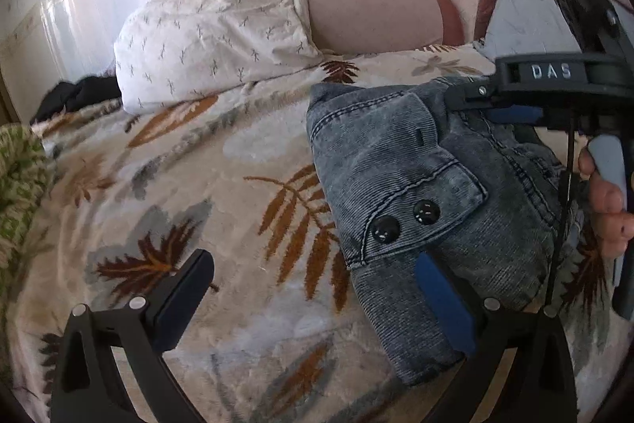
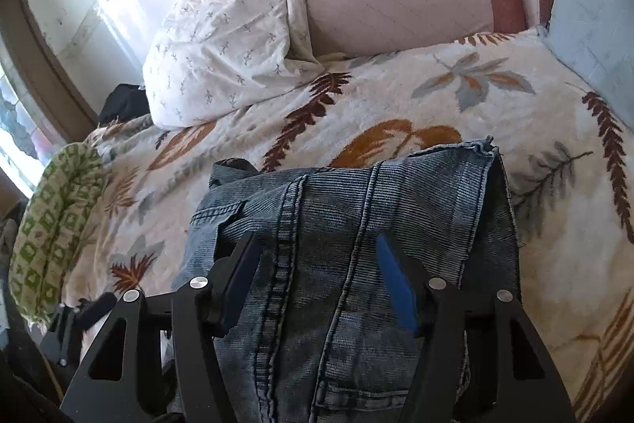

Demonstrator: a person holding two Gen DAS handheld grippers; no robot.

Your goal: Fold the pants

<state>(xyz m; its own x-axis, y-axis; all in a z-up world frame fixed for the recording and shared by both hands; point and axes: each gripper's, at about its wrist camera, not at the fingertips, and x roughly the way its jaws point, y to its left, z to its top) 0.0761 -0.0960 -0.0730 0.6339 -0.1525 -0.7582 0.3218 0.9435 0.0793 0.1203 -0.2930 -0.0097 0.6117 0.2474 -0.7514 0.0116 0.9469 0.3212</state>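
Folded grey-blue jeans with two black buttons lie on the leaf-patterned blanket. My left gripper is open wide; its blue-padded finger rests over the near left edge of the bundle, while the other finger hangs above bare blanket. In the right wrist view the jeans fill the middle, seams running away from me. My right gripper straddles the denim with its jaws apart, and the pads show no squeeze on the cloth. A hand holds the right gripper over the far right of the bundle.
A white pillow and a pink bolster lie at the head of the bed. A green patterned cloth sits at the left edge, with a dark garment behind it. A pale blue cushion stands at the right.
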